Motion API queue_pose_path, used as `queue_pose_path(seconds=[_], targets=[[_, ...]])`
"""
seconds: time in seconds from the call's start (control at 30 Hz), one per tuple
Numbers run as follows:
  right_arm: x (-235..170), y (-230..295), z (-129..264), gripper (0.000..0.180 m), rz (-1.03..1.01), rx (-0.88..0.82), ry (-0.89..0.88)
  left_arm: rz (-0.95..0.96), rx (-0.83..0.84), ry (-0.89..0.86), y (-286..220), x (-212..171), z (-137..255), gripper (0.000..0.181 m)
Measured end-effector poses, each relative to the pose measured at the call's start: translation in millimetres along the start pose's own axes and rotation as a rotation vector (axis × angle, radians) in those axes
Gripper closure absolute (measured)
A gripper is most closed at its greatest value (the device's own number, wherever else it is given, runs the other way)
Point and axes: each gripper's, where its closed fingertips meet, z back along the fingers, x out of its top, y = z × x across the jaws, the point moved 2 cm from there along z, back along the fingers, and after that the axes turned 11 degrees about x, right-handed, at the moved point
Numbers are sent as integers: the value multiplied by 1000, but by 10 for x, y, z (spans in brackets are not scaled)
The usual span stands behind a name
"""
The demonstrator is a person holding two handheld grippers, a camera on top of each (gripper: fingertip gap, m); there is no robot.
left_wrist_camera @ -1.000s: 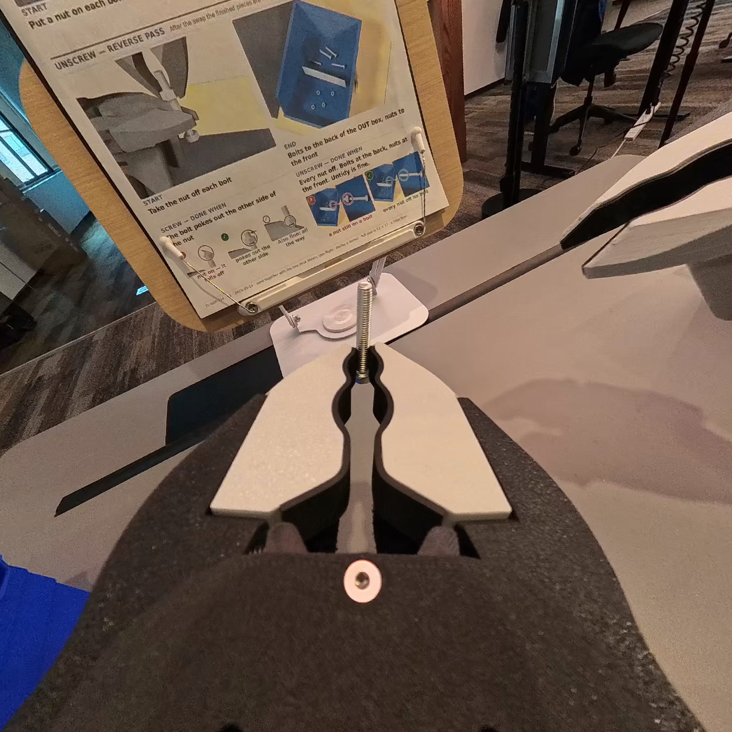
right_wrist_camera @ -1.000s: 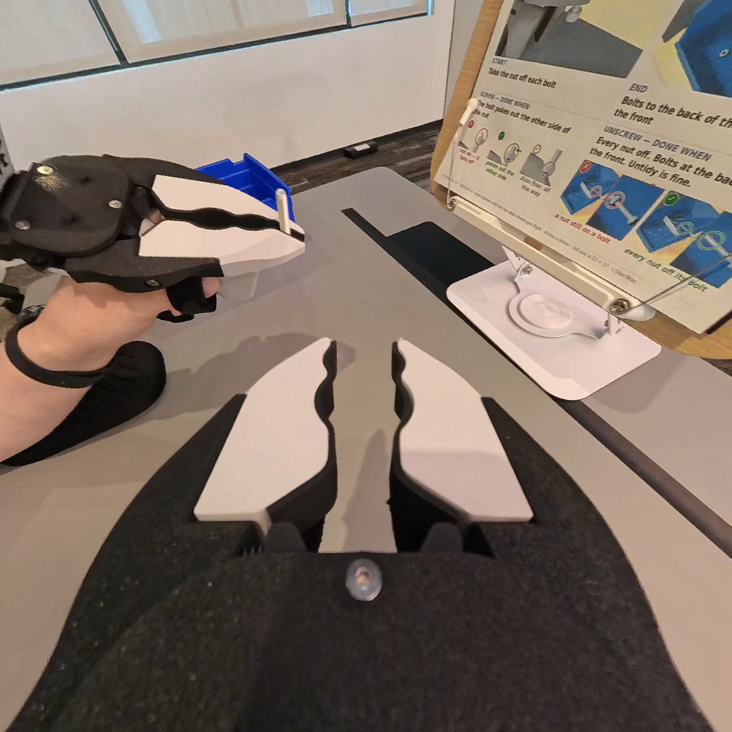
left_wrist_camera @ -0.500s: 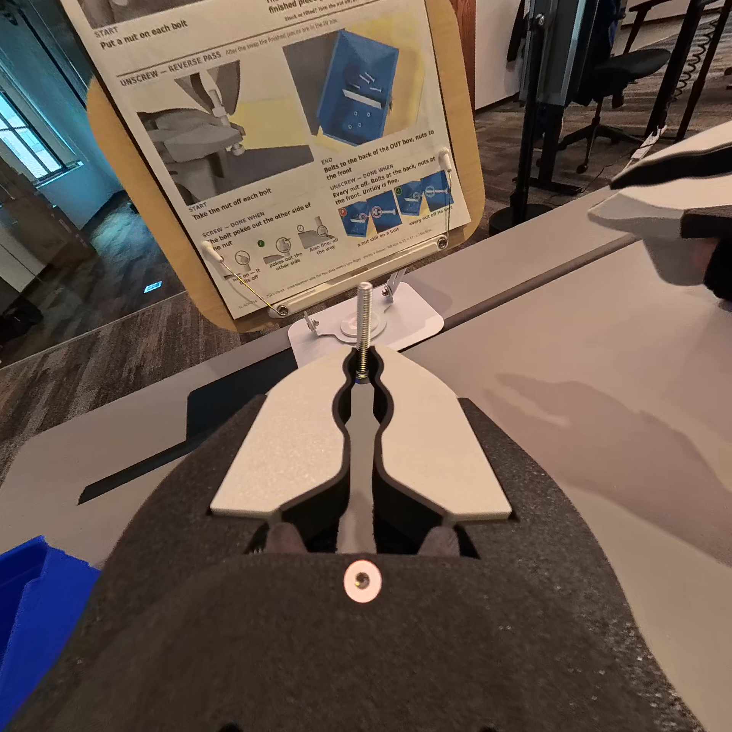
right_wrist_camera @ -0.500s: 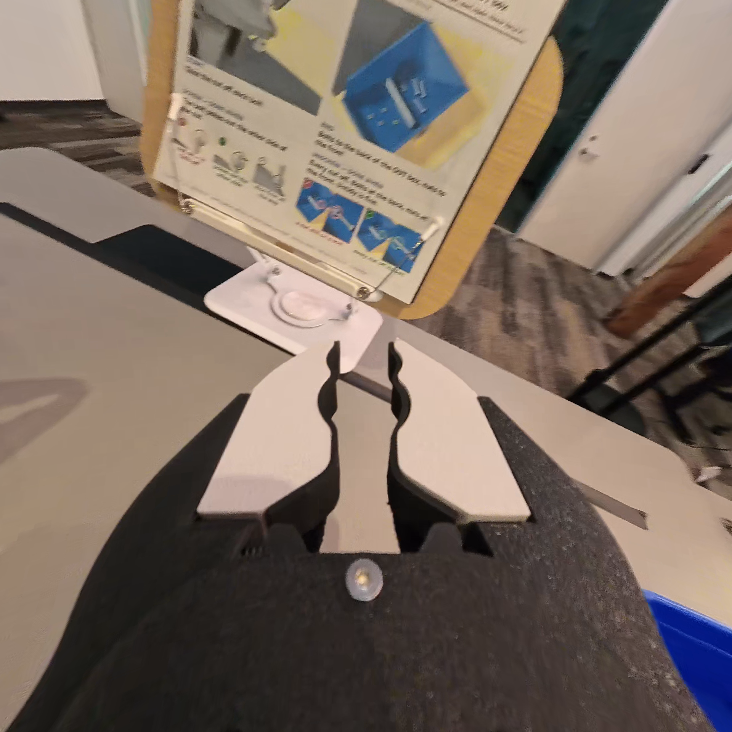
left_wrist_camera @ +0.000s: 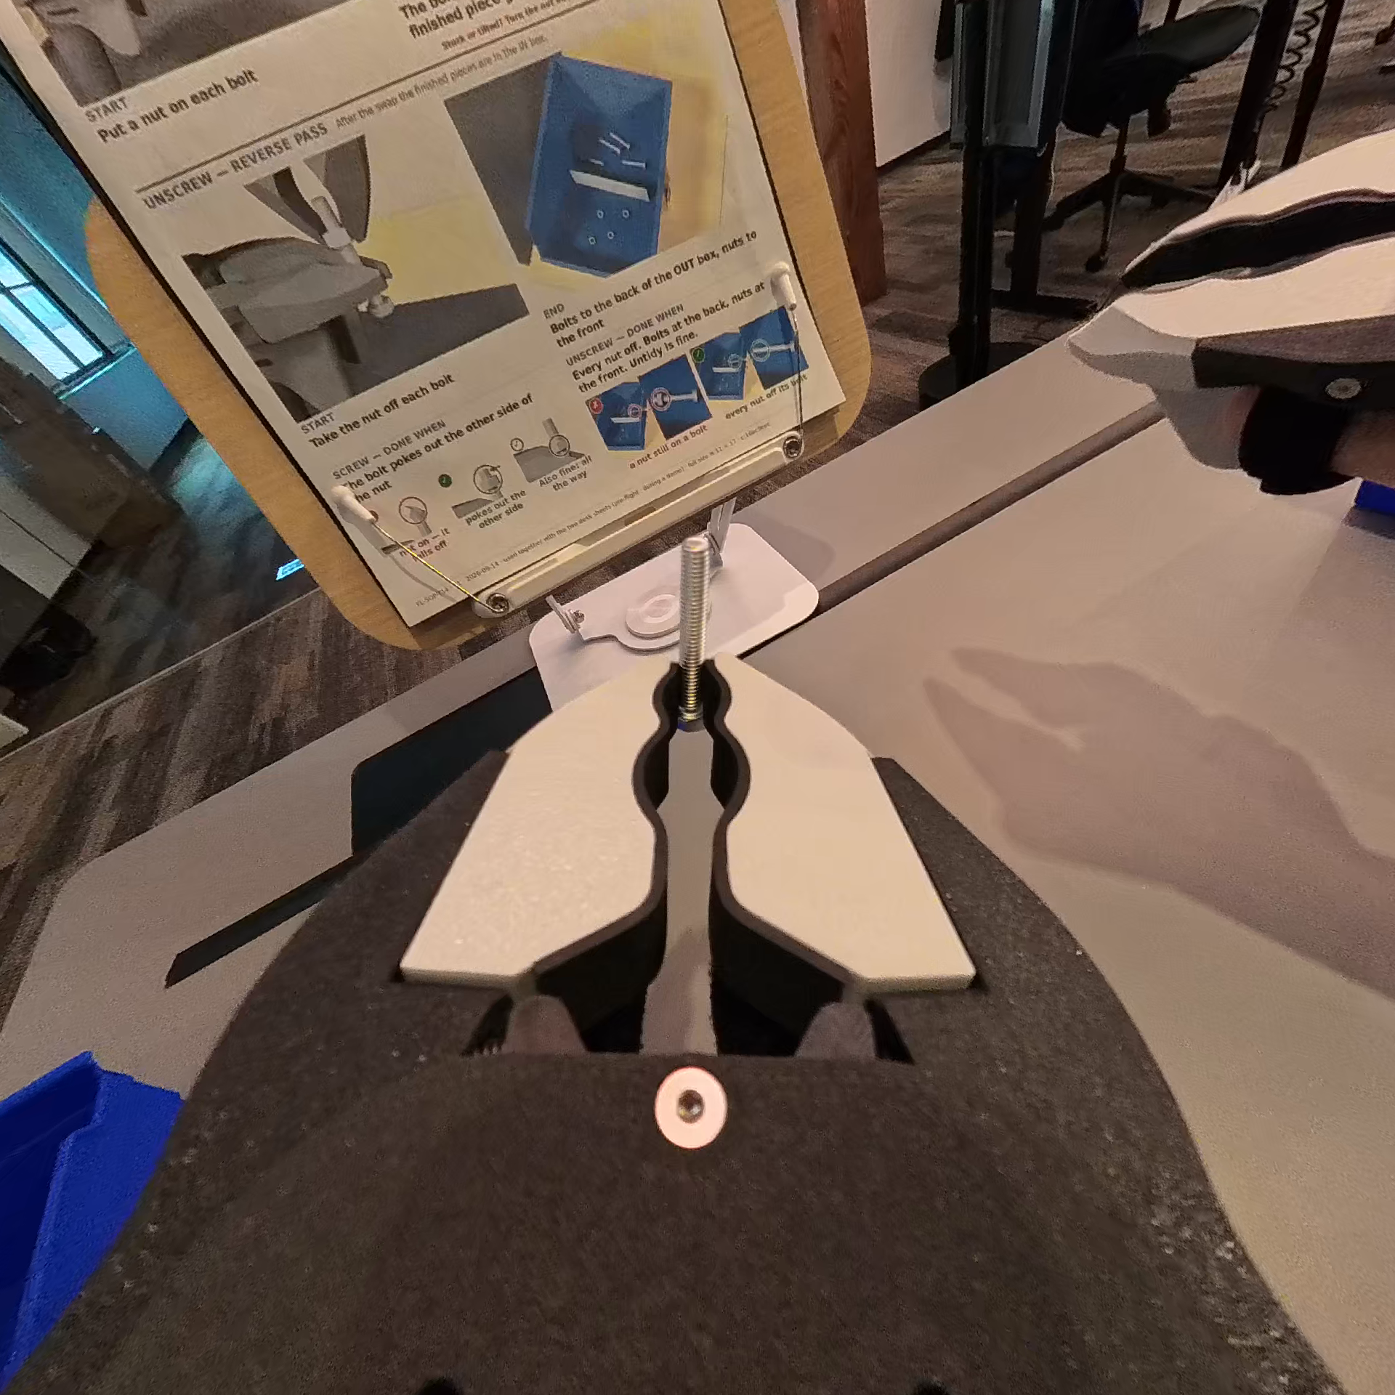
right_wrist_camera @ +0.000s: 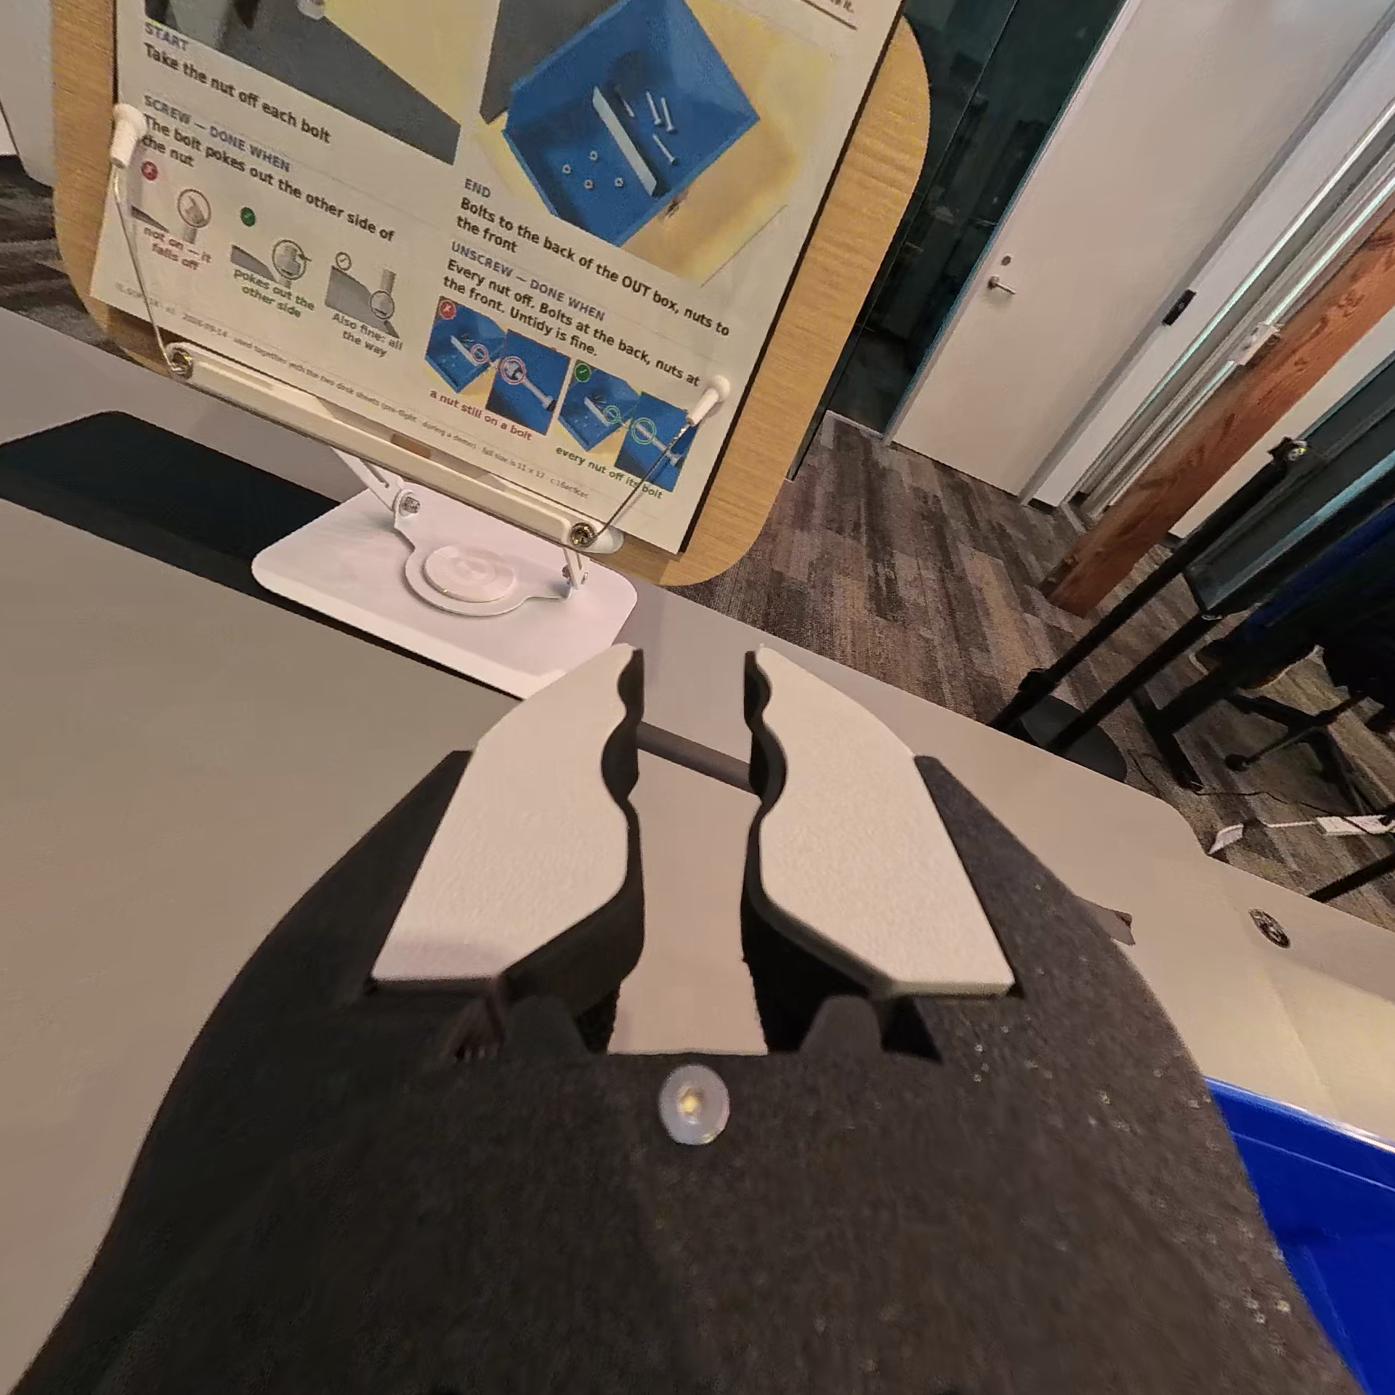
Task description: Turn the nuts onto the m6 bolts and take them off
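Silver and threaded, the bolt (left_wrist_camera: 693, 604) stands upright in the left gripper (left_wrist_camera: 691, 683), its fingers (left_wrist_camera: 574, 815) pinched on the lower end near its head, above the grey bench (left_wrist_camera: 1094, 679). The right gripper (right_wrist_camera: 693, 672) has its fingers (right_wrist_camera: 528, 815) apart with nothing between them (only bench shows through the gap). An instruction sheet (right_wrist_camera: 423, 249) on a white stand (right_wrist_camera: 453, 581) faces both; blue bin (right_wrist_camera: 1328, 1238) corners show at the edges.

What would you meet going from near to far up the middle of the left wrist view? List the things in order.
Left gripper → bolt held upright at its tips → white stand base → instruction sheet on its wooden board.
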Motion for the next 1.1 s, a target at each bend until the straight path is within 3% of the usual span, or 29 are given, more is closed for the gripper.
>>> queue_pose_path(seconds=[0.67, 0.93, 1.03, 1.1], targets=[[-66, 9, -55, 155, 39, -17, 38, 15, -54, 19, -27, -32, -6, 176], [-111, 156, -138, 154, 100, -3, 80, 30, -56, 17, 176, -14, 44, 176], [-99, 487, -212, 154, 165, 177, 83, -9, -26, 20, 323, -26, 70, 176], [-103, 930, -209, 157, 234, 449, 79, -48, 33, 38, 485, -69, 80, 176]])
